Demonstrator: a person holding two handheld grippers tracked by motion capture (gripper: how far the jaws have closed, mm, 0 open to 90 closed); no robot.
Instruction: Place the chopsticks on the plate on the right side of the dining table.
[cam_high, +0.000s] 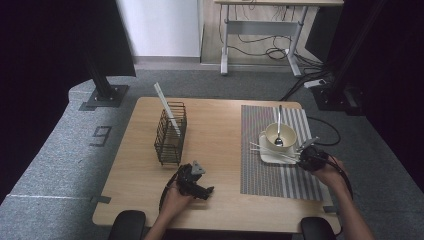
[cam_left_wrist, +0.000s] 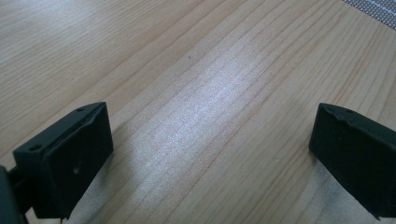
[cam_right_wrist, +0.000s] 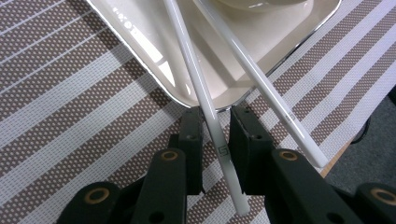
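The right gripper (cam_right_wrist: 216, 122) straddles one white chopstick (cam_right_wrist: 196, 79) at the near corner of the square plate (cam_right_wrist: 154, 51). Its jaws stand narrow, and a thin gap shows on each side of the stick, so the pads do not appear to press it. This chopstick lies with its far part across the plate and its near end on the striped placemat (cam_right_wrist: 60, 116). A second chopstick (cam_right_wrist: 266, 88) lies just beside it, slanting off over the mat.

The left gripper (cam_left_wrist: 210, 154) rests low over bare wooden table (cam_left_wrist: 187, 70), jaws wide, nothing between them.

Likely faults: a smooth, round stick may roll or slide out from between flat pads; a grip so near one end may let the far part droop and swing; and the neighbouring stick may be nudged off the plate.

Containers: the plate carries a cream bowl (cam_high: 280, 135), in which a metal spoon (cam_high: 278, 127) stands handle up. The wire basket (cam_high: 170, 133), well apart on the table's left, holds one white stick (cam_high: 166, 107) leaning upright.
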